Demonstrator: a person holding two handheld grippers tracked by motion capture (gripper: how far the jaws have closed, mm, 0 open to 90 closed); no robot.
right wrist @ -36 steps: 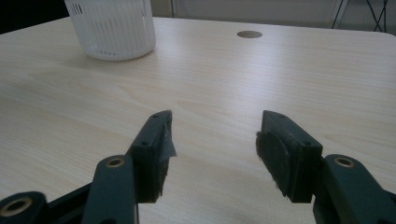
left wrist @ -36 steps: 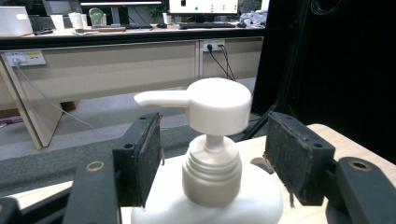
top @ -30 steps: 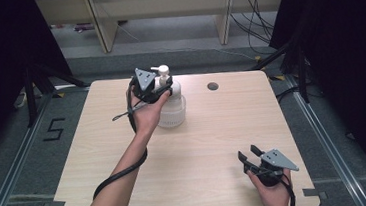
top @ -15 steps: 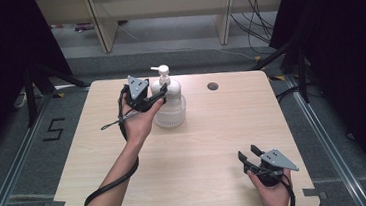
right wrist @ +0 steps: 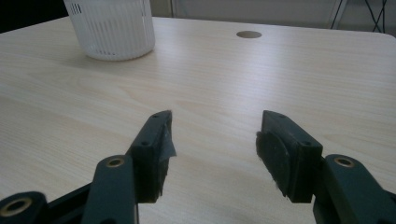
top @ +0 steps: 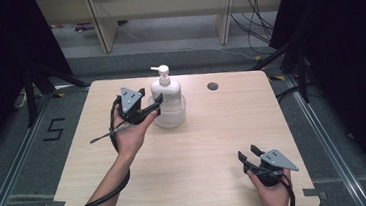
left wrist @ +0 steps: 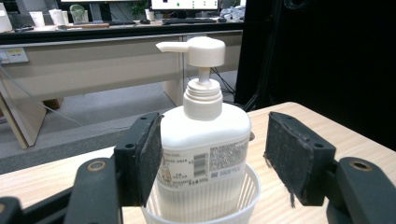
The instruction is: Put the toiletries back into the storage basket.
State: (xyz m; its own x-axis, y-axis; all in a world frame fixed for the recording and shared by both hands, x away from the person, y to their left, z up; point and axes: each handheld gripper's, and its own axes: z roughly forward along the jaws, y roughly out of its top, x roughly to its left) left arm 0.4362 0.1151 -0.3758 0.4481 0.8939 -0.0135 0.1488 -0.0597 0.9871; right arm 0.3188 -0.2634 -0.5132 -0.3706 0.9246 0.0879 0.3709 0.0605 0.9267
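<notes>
At the left of the high view, the left gripper (top: 157, 103) is held above the table (top: 200, 146) just beside the white pump bottle (top: 166, 92), its jaws pointing at the bottle's left flank. In the left gripper view those jaws stand spread, one pad (left wrist: 150, 156) close against the bottle's shoulder and the other pad (left wrist: 292, 161) well clear of it, so nothing is clamped. The pump bottle (left wrist: 205, 140) stands upright inside a white ribbed basket (left wrist: 247, 186), toward the back of the table, its spout pointing left in both views. A small round hole (top: 212, 86) sits in the tabletop to the right of the bottle. Farther right, near the table's front edge, the right gripper (top: 248, 155) rests low in the person's hand, well apart from the bottle; its jaws are spread wide and hold nothing, with bare wood between them in the right gripper view.
</notes>
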